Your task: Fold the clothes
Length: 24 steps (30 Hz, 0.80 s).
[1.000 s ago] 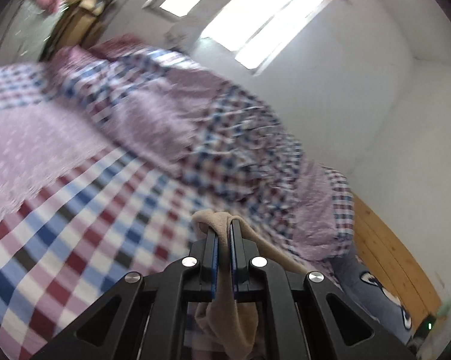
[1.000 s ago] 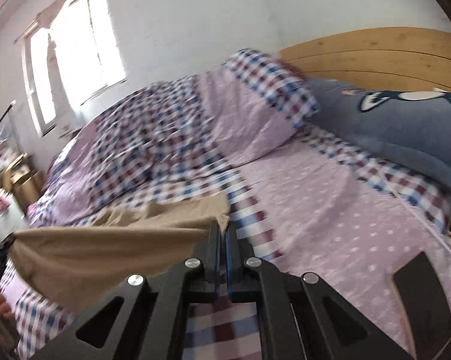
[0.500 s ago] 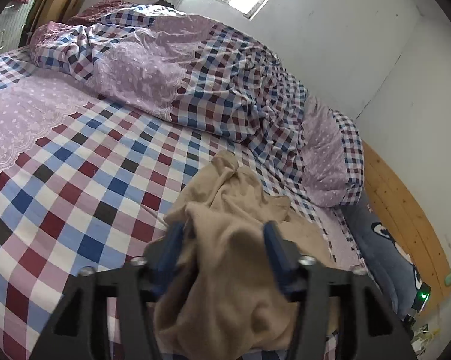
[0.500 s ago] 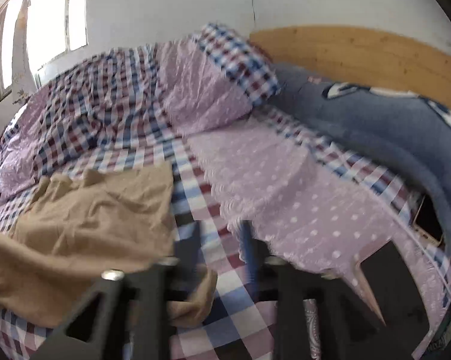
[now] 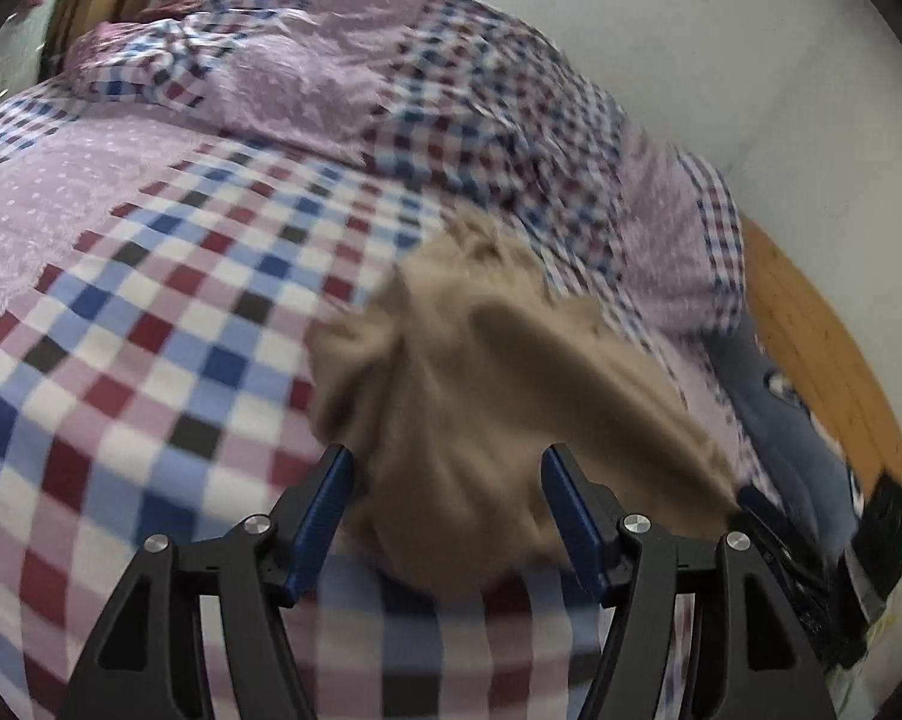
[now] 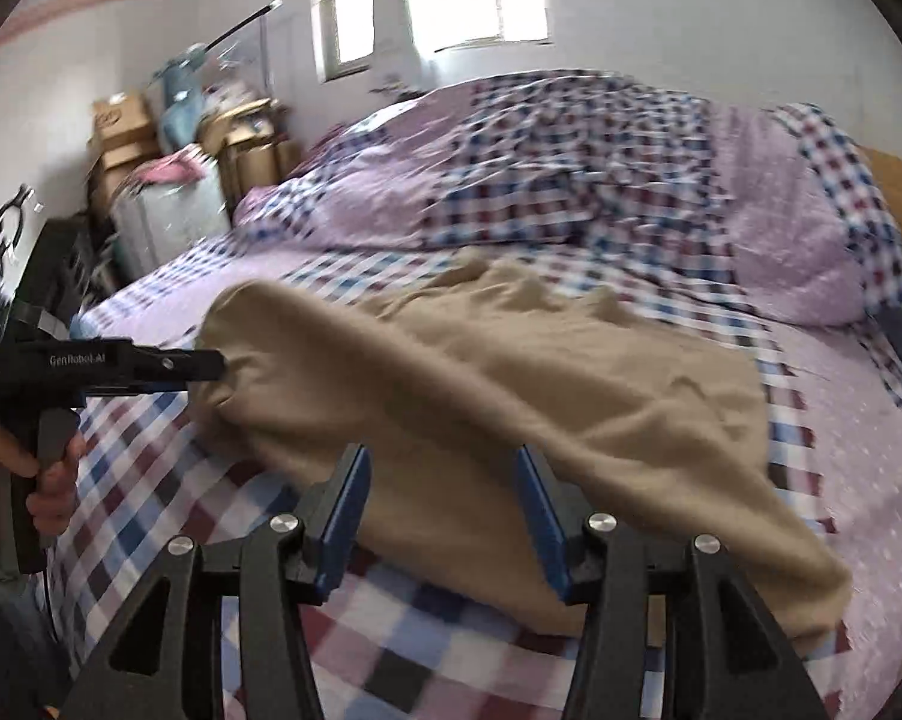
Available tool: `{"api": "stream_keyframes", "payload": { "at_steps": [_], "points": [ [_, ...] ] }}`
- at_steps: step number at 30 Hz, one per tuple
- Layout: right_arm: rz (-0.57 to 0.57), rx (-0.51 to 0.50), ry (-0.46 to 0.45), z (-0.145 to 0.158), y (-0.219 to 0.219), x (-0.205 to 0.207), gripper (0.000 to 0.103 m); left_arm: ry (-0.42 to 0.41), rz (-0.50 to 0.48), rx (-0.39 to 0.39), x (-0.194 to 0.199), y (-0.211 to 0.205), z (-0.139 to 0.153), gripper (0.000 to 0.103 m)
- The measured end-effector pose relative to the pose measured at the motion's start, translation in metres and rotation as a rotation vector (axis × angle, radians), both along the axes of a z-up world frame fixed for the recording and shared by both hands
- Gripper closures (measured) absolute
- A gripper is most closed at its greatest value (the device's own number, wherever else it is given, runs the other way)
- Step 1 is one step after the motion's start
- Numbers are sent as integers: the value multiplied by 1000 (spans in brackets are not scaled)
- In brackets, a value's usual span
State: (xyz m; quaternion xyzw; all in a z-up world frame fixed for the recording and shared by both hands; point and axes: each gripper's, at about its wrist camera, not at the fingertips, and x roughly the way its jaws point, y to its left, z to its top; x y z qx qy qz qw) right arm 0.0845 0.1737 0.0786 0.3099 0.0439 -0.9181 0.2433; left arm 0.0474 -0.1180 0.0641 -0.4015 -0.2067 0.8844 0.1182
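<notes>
The left gripper (image 5: 444, 480) is seen with its jaws apart, the tan garment (image 5: 481, 408) bunched loose between and ahead of them. The right gripper (image 6: 438, 480) is likewise spread, and the tan garment (image 6: 511, 372) is spread just ahead on the checked bedsheet (image 6: 150, 480).

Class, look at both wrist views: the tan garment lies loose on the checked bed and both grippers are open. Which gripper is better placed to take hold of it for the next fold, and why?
Probably the left gripper: the tan garment bunches between its open fingers, whereas the right gripper only faces a flat edge.
</notes>
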Motion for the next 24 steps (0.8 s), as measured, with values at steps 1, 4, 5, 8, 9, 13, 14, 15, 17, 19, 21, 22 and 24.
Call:
{"api": "stream_keyframes", "payload": {
  "at_steps": [1, 4, 5, 8, 9, 13, 14, 15, 17, 19, 21, 22, 24],
  "points": [
    [5, -2, -4, -1, -2, 0, 50, -5, -8, -19, 3, 6, -2, 34],
    [21, 9, -16, -5, -6, -3, 49, -34, -15, -45, 8, 19, -9, 34],
    [26, 16, -21, -7, -7, -5, 49, -51, -11, -36, 8, 22, -13, 34],
    [54, 40, -33, -11, -11, -8, 49, -88, 4, -31, 8, 30, -23, 34],
    [73, 49, -37, -13, -13, -7, 49, -90, 7, -40, 7, 32, -24, 34],
    [111, 94, -41, -21, -20, -5, 50, -98, 14, 46, -1, 26, -20, 79],
    [114, 114, -39, -24, -22, -4, 50, -97, 15, 80, -4, 23, -18, 84],
    [116, 140, -38, -28, -25, -4, 50, -79, 13, 105, -5, 20, -13, 87],
    [108, 182, -32, -34, -28, -3, 50, -26, 0, 153, -4, 15, 0, 88],
    [84, 233, -13, -37, -32, -3, 50, 42, -23, 177, 0, 13, 17, 91],
    [67, 270, 14, -39, -37, -2, 50, 117, -47, 190, 6, 12, 32, 93],
    [57, 288, 25, -40, -38, -2, 50, 154, -59, 196, 8, 11, 39, 93],
    [46, 320, 34, -42, -41, -2, 51, 200, -71, 212, 12, 7, 48, 94]
  ]
}}
